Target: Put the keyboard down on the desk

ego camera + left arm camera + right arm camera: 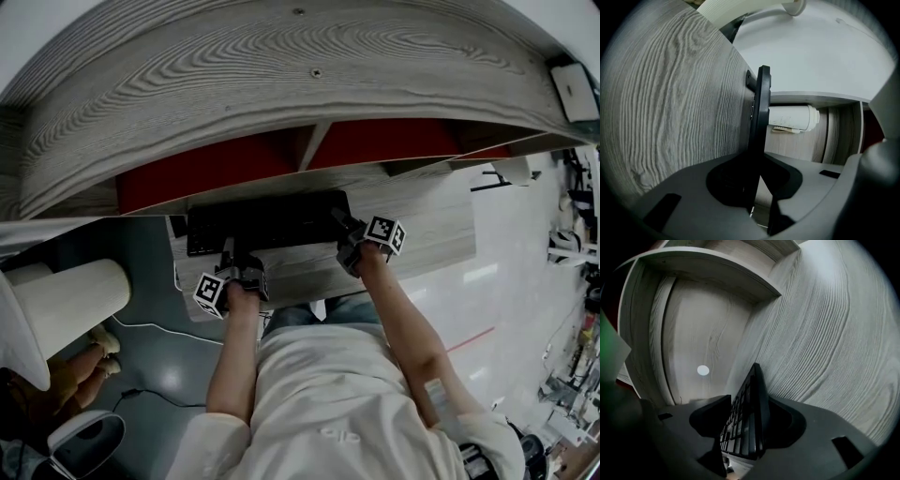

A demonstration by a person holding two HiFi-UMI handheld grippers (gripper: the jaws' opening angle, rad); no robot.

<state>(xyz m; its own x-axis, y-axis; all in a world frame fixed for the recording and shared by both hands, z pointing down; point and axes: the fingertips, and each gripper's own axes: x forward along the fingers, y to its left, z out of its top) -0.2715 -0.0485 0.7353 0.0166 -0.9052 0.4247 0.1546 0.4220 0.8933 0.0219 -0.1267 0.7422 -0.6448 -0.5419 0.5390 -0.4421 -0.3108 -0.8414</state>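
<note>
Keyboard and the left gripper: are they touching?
Touching. In the left gripper view, the left gripper pinches the keyboard edge-on, without a gap.

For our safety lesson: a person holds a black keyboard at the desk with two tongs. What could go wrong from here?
1. The right tongs look slack around the keyboard, so only the left tongs clamp it. If it is not yet flat on the desk, the right end may drop or twist.
2. Opening the left tongs before it lies flat could let it slap down.
</note>
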